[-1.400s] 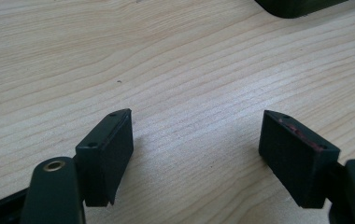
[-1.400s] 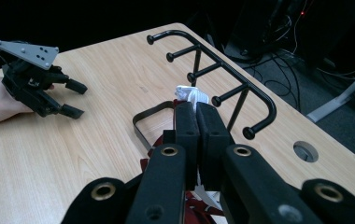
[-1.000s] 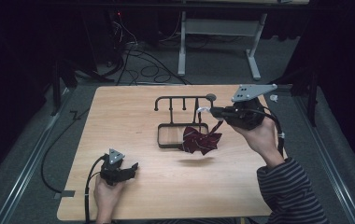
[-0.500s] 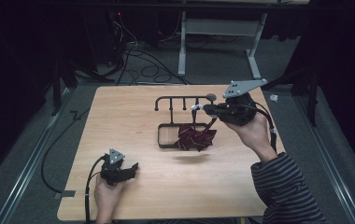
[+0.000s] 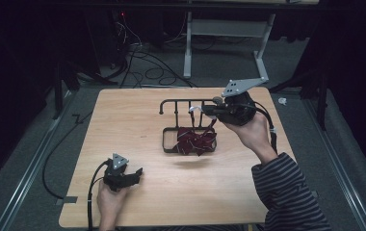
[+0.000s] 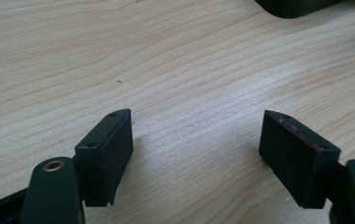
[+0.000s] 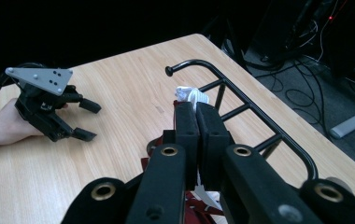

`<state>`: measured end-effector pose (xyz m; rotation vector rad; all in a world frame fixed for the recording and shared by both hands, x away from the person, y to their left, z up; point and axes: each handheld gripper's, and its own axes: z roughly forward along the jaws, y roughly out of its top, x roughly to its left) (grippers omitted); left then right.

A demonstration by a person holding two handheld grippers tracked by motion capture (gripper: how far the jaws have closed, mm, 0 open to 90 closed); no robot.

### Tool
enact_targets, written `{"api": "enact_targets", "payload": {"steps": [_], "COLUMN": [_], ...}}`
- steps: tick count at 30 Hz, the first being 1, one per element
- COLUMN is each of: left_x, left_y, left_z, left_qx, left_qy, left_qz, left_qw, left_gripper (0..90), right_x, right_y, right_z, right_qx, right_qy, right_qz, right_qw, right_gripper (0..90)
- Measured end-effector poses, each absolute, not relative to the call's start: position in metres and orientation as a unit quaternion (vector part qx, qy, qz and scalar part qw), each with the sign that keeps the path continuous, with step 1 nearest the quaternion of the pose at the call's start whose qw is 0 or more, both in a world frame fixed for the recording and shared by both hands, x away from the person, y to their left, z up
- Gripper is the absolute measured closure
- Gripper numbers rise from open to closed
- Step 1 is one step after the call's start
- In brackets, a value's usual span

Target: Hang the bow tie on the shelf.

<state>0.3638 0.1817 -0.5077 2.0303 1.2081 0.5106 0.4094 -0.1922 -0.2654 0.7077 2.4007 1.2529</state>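
A dark red cloth [image 5: 195, 140] hangs from my right gripper [image 5: 201, 109] over the base of a black wire rack [image 5: 171, 102] at the table's back middle. The right gripper [image 7: 196, 105] is shut on a white piece [image 7: 190, 94] at the cloth's top, which sticks out past the pads. The red cloth [image 7: 199, 210] shows below the jaws. What the white piece is I cannot tell. My left gripper [image 5: 135, 174] rests near the table's front left, open, with bare wood between its fingers [image 6: 105, 149]. It is also in the right gripper view [image 7: 89, 121].
The wooden table [image 5: 123, 125] has bare room across its left half and front. The rack's top rail [image 7: 241, 88] runs close to the right of my right jaws. Cables [image 5: 137, 57] and a white stand [image 5: 188, 43] are on the floor behind the table.
My right gripper has carried the red cloth a little to the left and back, so it now hangs over the rack's base. The left gripper has stayed put.
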Motion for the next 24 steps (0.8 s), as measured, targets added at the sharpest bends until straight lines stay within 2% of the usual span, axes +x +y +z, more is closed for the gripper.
{"api": "enact_targets", "payload": {"steps": [24], "left_x": [0.364], "left_y": [0.182], "left_z": [-0.508], "left_qx": [0.786], "left_qy": [0.468], "left_qz": [0.198], "left_qw": [0.354], "left_gripper": [26.5], "right_x": [0.439], "right_y": [-0.176], "right_z": [-0.27], "right_qx": [0.264], "right_qy": [0.841], "right_qz": [0.442], "right_qw": [0.167], "right_gripper": [90.0]}}
